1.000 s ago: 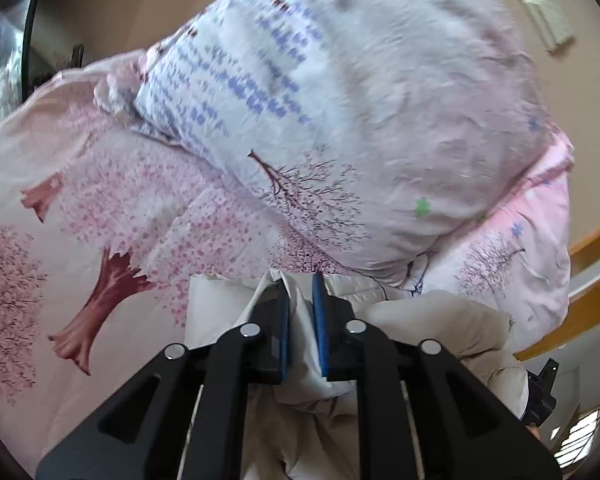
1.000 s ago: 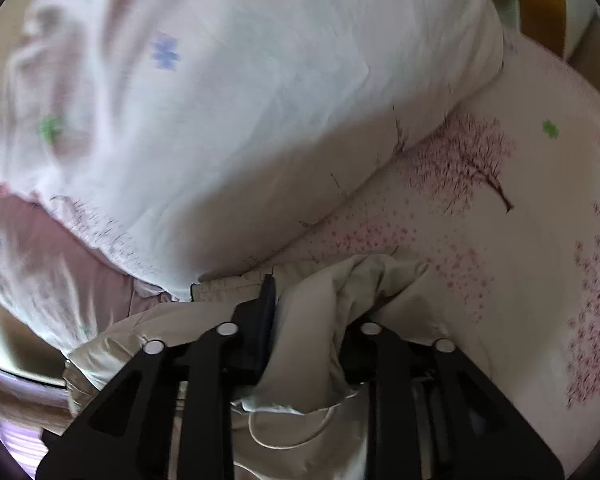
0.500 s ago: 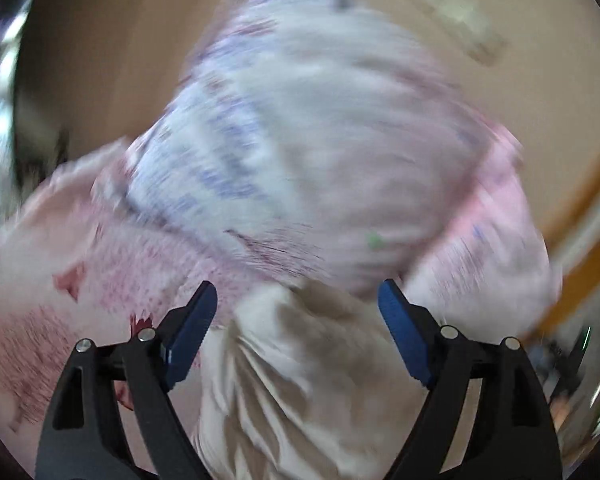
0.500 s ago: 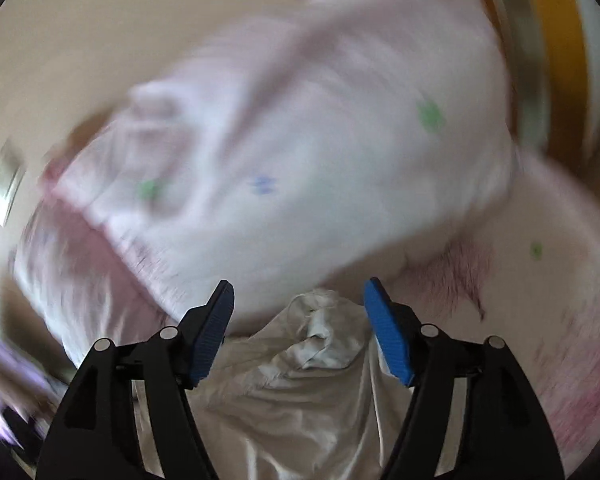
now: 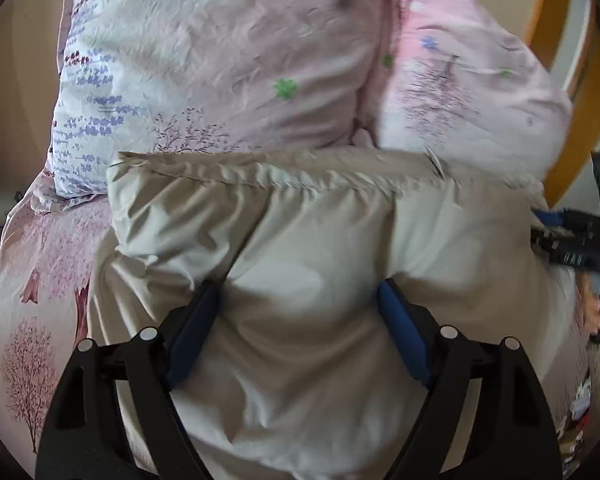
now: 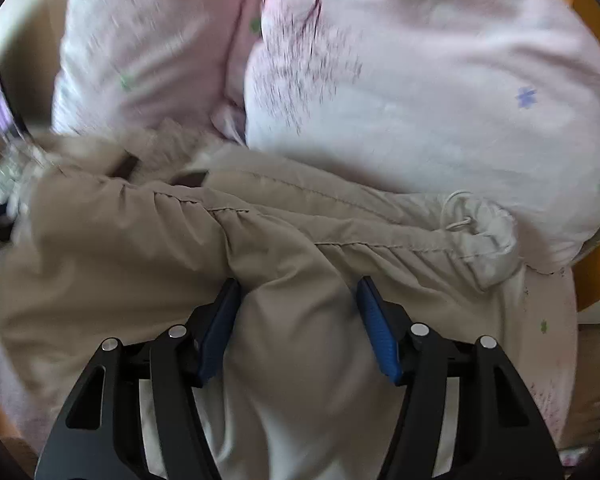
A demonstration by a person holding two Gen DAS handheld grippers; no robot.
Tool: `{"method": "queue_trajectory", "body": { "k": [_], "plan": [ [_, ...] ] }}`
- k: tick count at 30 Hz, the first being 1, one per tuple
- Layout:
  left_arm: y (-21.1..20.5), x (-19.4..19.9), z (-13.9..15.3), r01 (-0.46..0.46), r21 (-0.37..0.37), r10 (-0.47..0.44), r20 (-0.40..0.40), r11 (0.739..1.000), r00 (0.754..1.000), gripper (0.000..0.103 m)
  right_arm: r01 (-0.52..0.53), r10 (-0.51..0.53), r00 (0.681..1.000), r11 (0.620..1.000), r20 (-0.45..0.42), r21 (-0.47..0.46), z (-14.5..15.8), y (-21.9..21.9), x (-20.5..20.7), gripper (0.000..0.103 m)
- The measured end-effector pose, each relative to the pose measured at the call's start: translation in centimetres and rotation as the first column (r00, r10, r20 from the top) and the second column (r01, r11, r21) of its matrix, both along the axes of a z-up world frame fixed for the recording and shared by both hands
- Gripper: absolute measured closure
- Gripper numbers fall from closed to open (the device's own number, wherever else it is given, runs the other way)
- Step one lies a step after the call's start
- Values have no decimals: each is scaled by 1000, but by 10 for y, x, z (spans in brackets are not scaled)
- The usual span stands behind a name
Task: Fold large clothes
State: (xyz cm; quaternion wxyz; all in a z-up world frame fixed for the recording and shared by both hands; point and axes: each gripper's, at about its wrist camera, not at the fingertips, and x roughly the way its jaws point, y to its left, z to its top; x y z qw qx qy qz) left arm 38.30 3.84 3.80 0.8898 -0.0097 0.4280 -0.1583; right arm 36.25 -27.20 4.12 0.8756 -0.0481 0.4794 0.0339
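Beige padded garment (image 5: 308, 240) is seen spread on a floral bedsheet (image 5: 40, 320), left gripper (image 5: 300, 320) jaws held apart, right gripper (image 6: 298, 316) jaws parted but just narrowed, gripping nothing

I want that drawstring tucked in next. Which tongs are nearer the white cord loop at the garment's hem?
Right. The right tongs sit just below-left of the cord loop; the left tongs straddle the beige garment further along the hem.
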Motion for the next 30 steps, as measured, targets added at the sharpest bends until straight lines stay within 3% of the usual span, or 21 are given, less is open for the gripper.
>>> {"method": "queue_trajectory", "body": {
  "k": [4, 11, 14, 17, 22, 25, 30],
  "plan": [
    [-8, 23, -1, -40, 78, 40, 9, 996, 999, 22, 76, -80, 996, 994, -39, -79, -12, 3, 35, 41],
    [-20, 70, -8, -108, 184, 118, -42, 977, 992, 24, 171, -183, 964, 982, -191, -76, -32, -10, 80, 41],
    [-15, 73, -3, -121, 148, 132, -64, 982, 989, 29, 171, -176, 968, 984, -178, -44, -24, -12, 78, 45],
    [6, 46, 11, -105, 73, 107, -23, 992, 994, 30, 170, -166, 983, 984, -82, 51, -1, -31, 46, 46],
    [48, 1, 15, -115, -10, 115, 3, 993, 993, 30, 225, -238, 971, 953, 40, 205, 20, -87, -13, 47],
    [59, -1, 2, -147, 33, 147, -25, 989, 989, 30, 281, -282, 959, 948, -11, 153, -4, -103, -18, 50],
    [59, 19, -20, -151, 46, 155, -104, 987, 982, 30, 343, -325, 936, 929, -138, 141, -45, -119, -2, 51]
  ]
}}
